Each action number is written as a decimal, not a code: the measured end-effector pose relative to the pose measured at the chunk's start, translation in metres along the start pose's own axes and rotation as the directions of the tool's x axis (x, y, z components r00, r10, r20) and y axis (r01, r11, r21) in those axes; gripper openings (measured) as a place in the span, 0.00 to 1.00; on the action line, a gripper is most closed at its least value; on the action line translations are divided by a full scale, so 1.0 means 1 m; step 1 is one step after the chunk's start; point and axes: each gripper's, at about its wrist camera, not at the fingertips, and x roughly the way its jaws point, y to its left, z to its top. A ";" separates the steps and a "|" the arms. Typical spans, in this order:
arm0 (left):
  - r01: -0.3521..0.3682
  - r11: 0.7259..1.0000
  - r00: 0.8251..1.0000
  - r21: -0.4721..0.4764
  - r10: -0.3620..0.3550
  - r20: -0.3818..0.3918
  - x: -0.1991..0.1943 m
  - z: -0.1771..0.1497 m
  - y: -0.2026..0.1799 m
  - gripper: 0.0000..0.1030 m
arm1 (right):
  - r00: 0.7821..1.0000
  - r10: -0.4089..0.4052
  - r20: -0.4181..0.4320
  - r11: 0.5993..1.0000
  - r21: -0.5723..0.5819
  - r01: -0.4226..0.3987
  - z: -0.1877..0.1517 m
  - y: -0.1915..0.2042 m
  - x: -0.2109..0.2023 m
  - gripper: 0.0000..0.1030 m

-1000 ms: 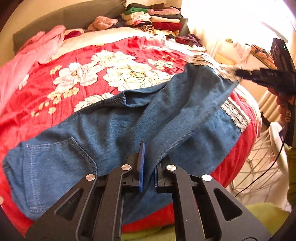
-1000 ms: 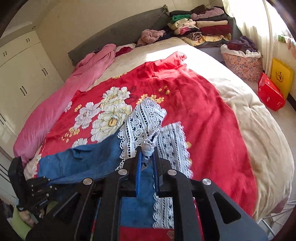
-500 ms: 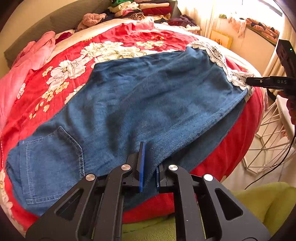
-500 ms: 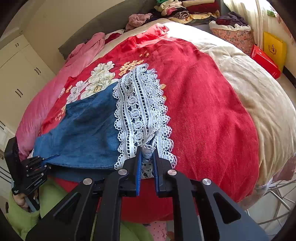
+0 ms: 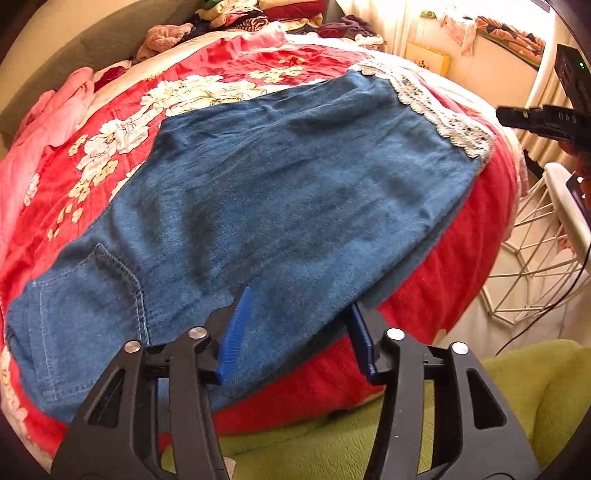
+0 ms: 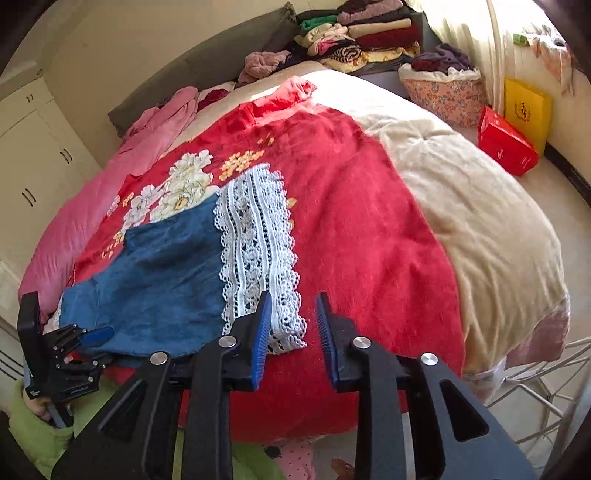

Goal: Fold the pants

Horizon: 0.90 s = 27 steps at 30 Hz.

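Note:
Blue denim pants (image 5: 288,192) with a white lace hem (image 6: 258,240) lie flat, one leg over the other, on a red floral blanket (image 6: 351,221) that covers the bed. My left gripper (image 5: 297,326) is at the near long edge by the back pocket. Its jaws are opening, and the denim edge lies loose between the blue pads (image 5: 236,332). My right gripper (image 6: 293,332) is at the hem end with its jaws opening. The lace corner rests between its pads, unpressed. Each gripper shows in the other's view: the right gripper (image 5: 517,114) and the left gripper (image 6: 92,338).
Folded clothes (image 6: 362,33) are stacked at the headboard beside a pink quilt (image 6: 92,206). A floral basket (image 6: 443,92), a red box (image 6: 506,142) and a yellow box (image 6: 528,107) stand on the floor at the right. A white wire rack (image 5: 535,251) is next to the bed's near corner.
Both grippers came down with the upper leg and laid it flat on the lower one. Both then opened and let go of the denim edge and the lace hem.

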 end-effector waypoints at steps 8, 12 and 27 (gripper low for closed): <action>-0.057 0.987 0.991 -0.149 0.074 0.115 -0.063 -0.017 0.050 0.71 | 0.997 0.055 -0.050 0.984 -0.168 -0.063 0.001 0.055 0.034 0.43; -0.143 0.944 0.985 -0.298 0.165 0.050 -0.061 -0.033 0.095 0.72 | 0.994 0.045 -0.101 0.982 -0.180 -0.063 -0.005 0.061 0.055 0.44; -0.177 0.923 0.977 -0.342 0.207 0.053 -0.061 -0.028 0.106 0.77 | 0.997 0.044 -0.064 0.987 -0.152 -0.053 -0.013 0.050 0.042 0.49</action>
